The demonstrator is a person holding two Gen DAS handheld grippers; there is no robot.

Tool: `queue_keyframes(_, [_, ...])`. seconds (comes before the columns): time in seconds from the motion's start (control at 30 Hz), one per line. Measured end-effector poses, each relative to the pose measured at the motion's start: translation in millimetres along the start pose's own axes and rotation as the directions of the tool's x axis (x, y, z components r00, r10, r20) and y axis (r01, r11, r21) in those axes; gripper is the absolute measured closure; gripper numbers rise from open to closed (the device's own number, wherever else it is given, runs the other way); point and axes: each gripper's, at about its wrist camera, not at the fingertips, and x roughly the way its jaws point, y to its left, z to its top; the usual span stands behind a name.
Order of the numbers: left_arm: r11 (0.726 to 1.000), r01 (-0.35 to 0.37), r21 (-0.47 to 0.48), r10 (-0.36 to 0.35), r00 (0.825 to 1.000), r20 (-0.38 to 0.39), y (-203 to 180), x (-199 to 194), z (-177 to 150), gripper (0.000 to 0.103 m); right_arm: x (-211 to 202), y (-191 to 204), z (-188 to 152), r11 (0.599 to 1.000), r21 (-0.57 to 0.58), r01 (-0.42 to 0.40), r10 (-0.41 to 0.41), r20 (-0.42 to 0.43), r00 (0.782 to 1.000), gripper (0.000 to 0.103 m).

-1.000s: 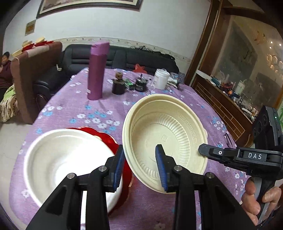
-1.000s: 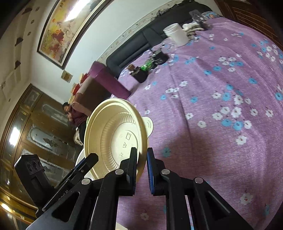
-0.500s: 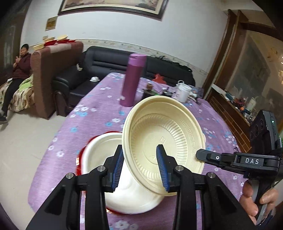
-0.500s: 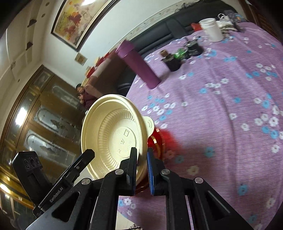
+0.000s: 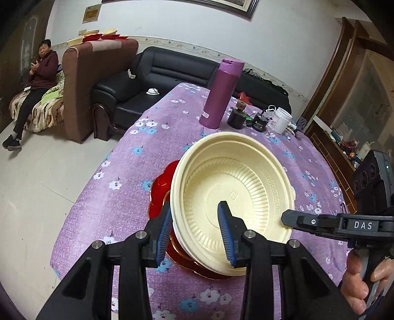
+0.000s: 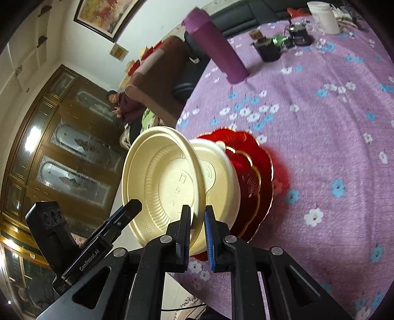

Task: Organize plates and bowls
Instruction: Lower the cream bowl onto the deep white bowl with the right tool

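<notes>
Cream ribbed plastic bowl (image 5: 236, 197), carried by both tools, moved left across surface: was beside white bowl (image 6: 221, 172) on red scalloped plates (image 6: 256, 177), now directly over it, nesting in. Tilt less steep.

place: a home's living room
seating: black leather sofa (image 5: 172, 73) at twelve o'clock beyond the counter; brown armchair (image 5: 93, 81) at ten o'clock beside it; a person (image 5: 37, 78) sits at nine o'clock on a patterned throw
walls: framed painting (image 6: 106, 14) hung high, a decorative border along the white wall
furniture: dark wooden cabinet with glass doors (image 6: 66, 152)
counter: purple flowered cloth (image 5: 128, 197), a purple flask (image 5: 220, 96) and a white jar (image 5: 280, 120) at one o'clock
floor: pale tiles (image 5: 37, 177)
</notes>
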Motion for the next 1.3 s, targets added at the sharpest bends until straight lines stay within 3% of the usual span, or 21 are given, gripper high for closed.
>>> queue_keyframes(1.3, [1.0, -0.02, 0.017, 0.02, 1.0, -0.01, -3, 10, 1, 0.067, -2, 5, -9, 0.992, -0.115, 0.06, -0.057, 0.027, 0.998, 0.081])
